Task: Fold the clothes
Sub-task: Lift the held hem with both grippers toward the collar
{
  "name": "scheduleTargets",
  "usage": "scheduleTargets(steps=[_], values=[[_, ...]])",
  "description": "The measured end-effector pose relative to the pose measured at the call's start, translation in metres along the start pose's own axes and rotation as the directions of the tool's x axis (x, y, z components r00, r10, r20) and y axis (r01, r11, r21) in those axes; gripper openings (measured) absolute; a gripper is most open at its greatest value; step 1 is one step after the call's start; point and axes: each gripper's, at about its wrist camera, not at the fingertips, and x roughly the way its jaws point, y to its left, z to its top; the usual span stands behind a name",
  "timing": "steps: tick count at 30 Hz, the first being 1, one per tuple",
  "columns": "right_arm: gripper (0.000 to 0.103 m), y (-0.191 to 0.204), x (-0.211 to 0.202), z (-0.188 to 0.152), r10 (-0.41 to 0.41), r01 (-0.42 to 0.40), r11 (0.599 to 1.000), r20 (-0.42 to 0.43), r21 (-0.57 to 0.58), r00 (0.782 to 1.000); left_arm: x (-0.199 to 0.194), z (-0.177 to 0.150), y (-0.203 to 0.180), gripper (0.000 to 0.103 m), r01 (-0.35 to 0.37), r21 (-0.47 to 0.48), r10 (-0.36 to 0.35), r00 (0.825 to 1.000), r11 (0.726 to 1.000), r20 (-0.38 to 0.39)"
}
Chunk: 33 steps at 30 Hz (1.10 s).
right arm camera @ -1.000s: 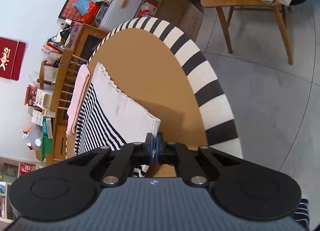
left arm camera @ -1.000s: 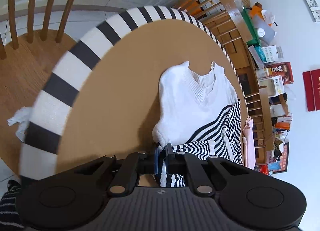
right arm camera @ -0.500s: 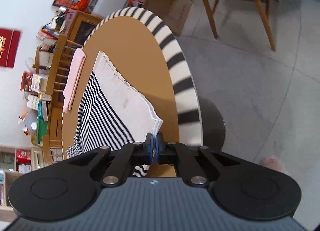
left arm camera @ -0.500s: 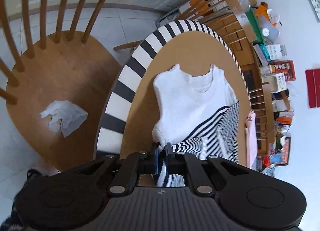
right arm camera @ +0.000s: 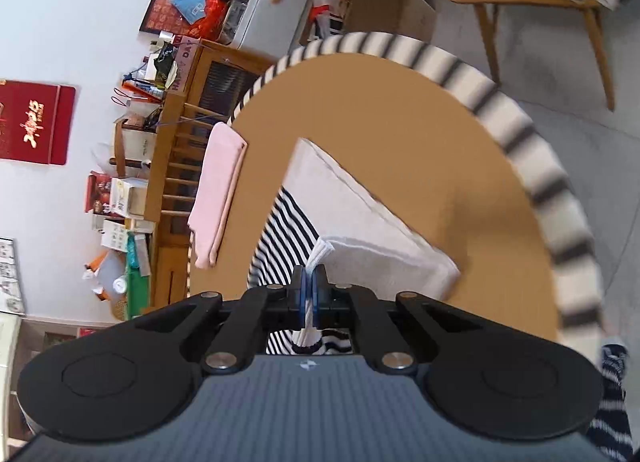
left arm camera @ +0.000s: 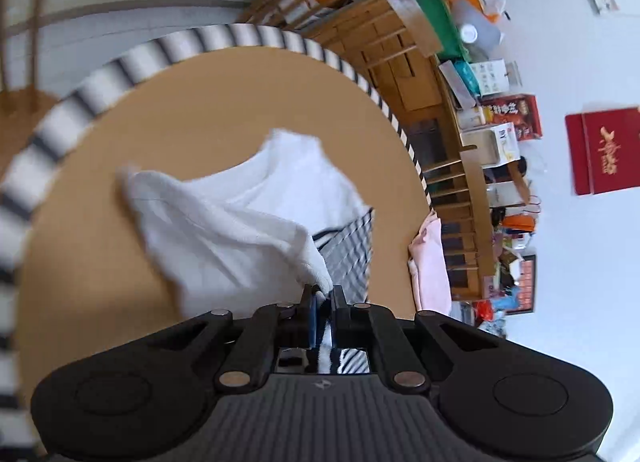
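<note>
Tilting downward, both tongs (left arm camera: 325, 294) (right arm camera: 310, 276) clamp the striped garment (right arm camera: 360, 218) over the table (right arm camera: 400, 102).

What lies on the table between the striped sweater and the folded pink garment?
Nothing: in the right wrist view a bare strip of brown table separates the striped sweater from the folded pink garment at its edge.

The sweater (left arm camera: 240, 234) is soft ribbed knit cloth, the surface (left arm camera: 192, 110) matt tan board, each hand-held gripper (right arm camera: 309, 282) matt black plastic with metal pins.
</note>
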Motion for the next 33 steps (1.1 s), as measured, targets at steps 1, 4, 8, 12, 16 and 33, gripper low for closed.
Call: scheduleTargets(steps=[1, 4, 8, 12, 16, 33], values=[[0.003, 0.008, 0.011, 0.01, -0.007, 0.007, 1.0, 0.0, -0.006, 1.0, 0.017, 0.008, -0.013, 0.007, -0.005, 0.021, 0.005, 1.0, 1.0, -0.001], [0.003, 0.03, 0.048, 0.038, -0.039, 0.038, 0.999, -0.001, -0.032, 0.999, 0.067, 0.025, -0.045, 0.007, -0.044, 0.064, 0.043, 0.999, 0.997, 0.012], [0.003, 0.048, 0.102, 0.067, -0.088, 0.087, 0.995, -0.018, -0.057, 0.996, 0.129, 0.038, -0.068, 0.007, -0.11, 0.079, 0.109, 0.994, 0.991, 0.018], [0.003, 0.054, 0.15, 0.084, -0.148, 0.146, 0.988, -0.029, -0.055, 0.989, 0.169, 0.046, -0.072, 0.007, -0.164, 0.034, 0.163, 0.986, 0.986, 0.033], [0.003, 0.061, 0.157, 0.087, -0.132, 0.129, 0.99, -0.04, -0.062, 0.99, 0.163, 0.042, -0.07, 0.007, -0.117, -0.008, 0.118, 0.992, 0.993, 0.035], [0.003, 0.045, 0.192, 0.097, -0.188, 0.188, 0.982, -0.03, 0.003, 0.982, 0.219, 0.064, -0.063, 0.007, -0.055, -0.092, 0.062, 0.995, 0.994, 0.073]])
